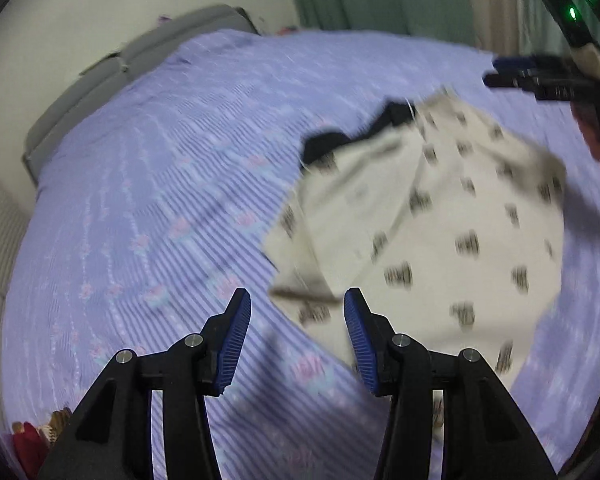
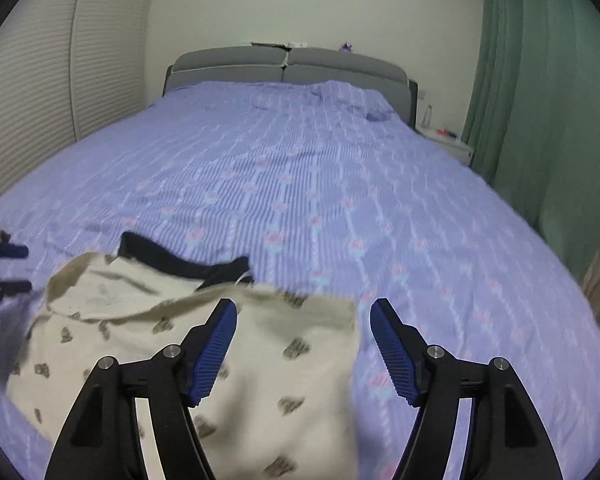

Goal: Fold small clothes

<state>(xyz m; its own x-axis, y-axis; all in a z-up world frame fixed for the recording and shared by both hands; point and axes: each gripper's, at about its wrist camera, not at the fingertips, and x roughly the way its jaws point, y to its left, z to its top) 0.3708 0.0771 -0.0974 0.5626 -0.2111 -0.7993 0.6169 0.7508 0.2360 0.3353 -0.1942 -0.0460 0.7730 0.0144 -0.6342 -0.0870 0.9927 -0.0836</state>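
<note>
Both the left tongs (image 1: pixel 297 304) and right tongs (image 2: pixel 303 314) are held wide apart and empty above the cream patterned cotton garment (image 1: pixel 440 216), spread flat near the foot edge of the lilac striped bed (image 2: pixel 300 184), presumably ready for folding.

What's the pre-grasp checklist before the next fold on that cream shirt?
1. Left gripper open, empty: ok.
2. Right gripper open, empty: ok.
3. Cream patterned shirt lying on the striped bedsheet: ok.
4. Shirt flat: not ok, one side is already folded over and rumpled.
5. Black collar visible at the far edge: ok.
6. Sharp view of the hem edge: cannot tell, frames are motion-blurred.
</note>
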